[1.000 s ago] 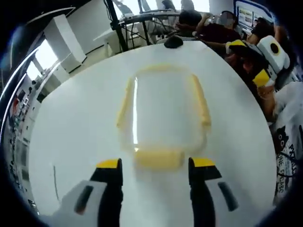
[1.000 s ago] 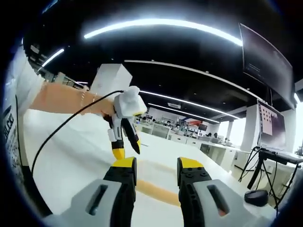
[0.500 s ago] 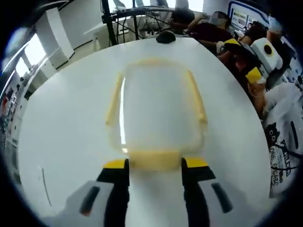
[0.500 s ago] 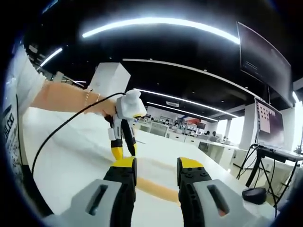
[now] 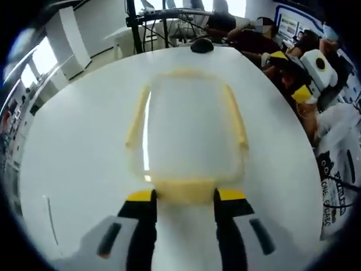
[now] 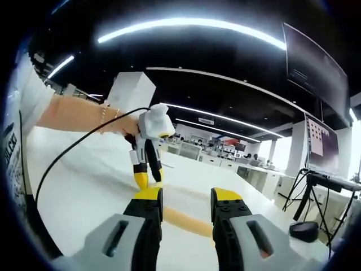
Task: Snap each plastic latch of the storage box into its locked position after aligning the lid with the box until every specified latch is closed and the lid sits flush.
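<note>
Where near latch [image 5: 185, 190] sits | between left tongs [image 5: 185, 196] | apart.

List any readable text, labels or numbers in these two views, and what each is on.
Black lettering on the person's white shirt, left gripper view: cut off and blurred, not readable.
Black letters on the white shirt edge, right gripper view: too blurred to read.
Monitor: content too small.
Storage box, grippers: no text visible.
</note>
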`<act>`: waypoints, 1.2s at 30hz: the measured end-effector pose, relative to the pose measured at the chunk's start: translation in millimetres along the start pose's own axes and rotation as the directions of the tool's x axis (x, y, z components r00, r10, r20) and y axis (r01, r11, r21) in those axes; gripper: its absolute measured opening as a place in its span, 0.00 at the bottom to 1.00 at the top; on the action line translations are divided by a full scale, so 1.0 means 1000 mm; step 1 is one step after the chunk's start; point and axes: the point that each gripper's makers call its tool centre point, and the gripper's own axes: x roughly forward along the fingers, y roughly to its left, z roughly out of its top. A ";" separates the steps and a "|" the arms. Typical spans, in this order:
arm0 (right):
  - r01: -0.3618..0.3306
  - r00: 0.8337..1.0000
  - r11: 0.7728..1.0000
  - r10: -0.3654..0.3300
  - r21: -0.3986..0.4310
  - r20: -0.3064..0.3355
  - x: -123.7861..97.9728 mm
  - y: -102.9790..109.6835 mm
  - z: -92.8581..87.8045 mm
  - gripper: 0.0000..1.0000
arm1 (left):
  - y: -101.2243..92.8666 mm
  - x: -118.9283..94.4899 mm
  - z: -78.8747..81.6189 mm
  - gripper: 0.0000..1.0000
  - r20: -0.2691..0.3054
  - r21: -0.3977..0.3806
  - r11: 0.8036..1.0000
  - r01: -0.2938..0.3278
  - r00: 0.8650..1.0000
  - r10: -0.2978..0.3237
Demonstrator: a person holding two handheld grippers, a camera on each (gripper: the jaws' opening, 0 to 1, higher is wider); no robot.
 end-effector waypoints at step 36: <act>-0.310 0.920 0.913 0.217 -0.266 -0.327 0.032 -0.053 0.031 0.41 | -0.016 -0.003 -0.008 0.39 -0.020 -0.021 1.000 0.007 1.000 -0.007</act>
